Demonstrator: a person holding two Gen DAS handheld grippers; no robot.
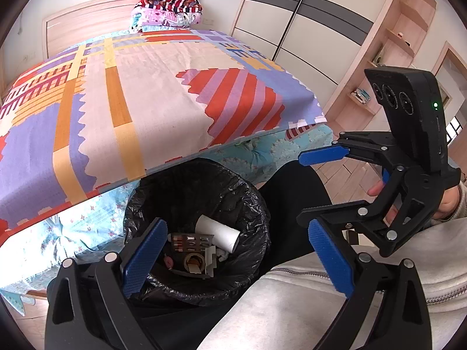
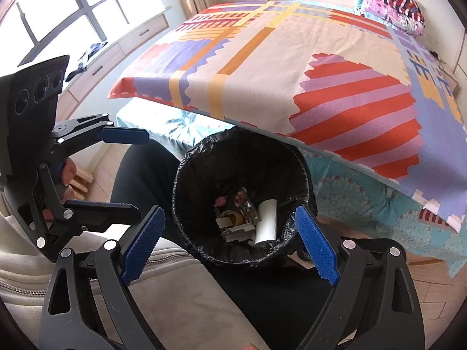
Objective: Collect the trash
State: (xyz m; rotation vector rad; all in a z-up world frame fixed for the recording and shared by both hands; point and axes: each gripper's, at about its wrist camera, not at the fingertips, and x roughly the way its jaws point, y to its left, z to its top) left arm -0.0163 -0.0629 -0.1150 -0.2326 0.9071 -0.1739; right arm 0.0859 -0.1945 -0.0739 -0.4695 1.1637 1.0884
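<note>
Black bin liner (image 2: 186,157), white tube (image 2: 267,221), blue-padded tongs (image 2: 230,245), bedspread (image 1: 151,93) in red-lilac stripes and orange bands.

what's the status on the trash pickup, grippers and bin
Left gripper open, empty. Right gripper open, empty. Trash sits in the bin, cardboard tube on top. Nothing blocking the bin mouth.

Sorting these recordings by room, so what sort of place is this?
Most likely a bedroom: a bed with a patterned cover, folded bedding stacked at its head, and a sliding-door wardrobe alongside. A lined trash bin stands by the bed.
</note>
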